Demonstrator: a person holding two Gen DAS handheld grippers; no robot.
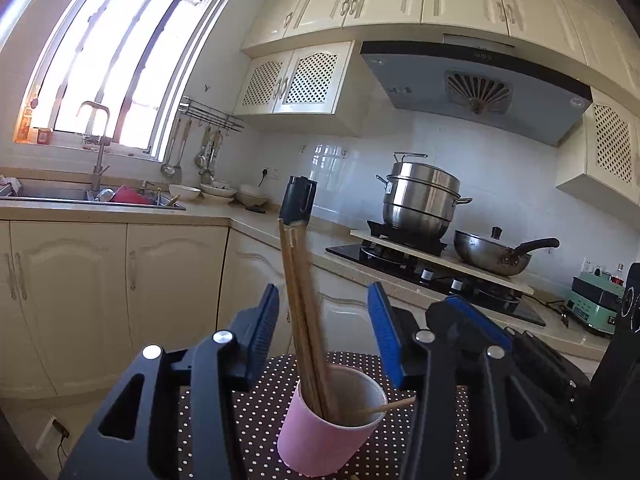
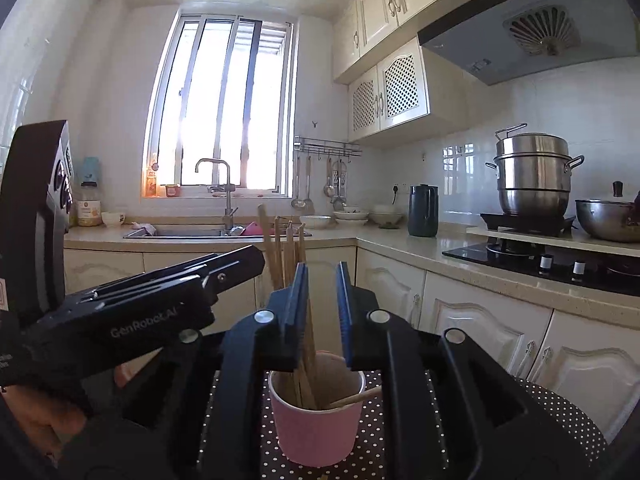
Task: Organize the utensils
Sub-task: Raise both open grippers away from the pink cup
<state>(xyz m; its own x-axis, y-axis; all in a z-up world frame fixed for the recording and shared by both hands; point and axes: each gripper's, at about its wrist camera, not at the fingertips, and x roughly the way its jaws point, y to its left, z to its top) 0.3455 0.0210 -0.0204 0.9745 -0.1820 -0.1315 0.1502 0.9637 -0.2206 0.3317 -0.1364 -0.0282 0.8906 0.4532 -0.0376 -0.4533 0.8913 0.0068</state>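
A: Where are the long brown wooden chopsticks?
B: Upright in the pink paper cup, on the dark polka-dot cloth.
A: Left gripper?
B: Jaws wide, chopsticks between, untouched.
A: Right gripper?
B: Narrow gap, chopsticks just past its 9 o'clock pad; contact unclear.

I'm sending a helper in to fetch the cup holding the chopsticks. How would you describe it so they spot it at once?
Start at the dark polka-dot cloth in the foreground, in front of the cream kitchen cabinets. On it stands a pink paper cup with a white inside. Nothing else there is pink, and brown wooden chopsticks stick up out of it, with one short stick leaning on its rim.
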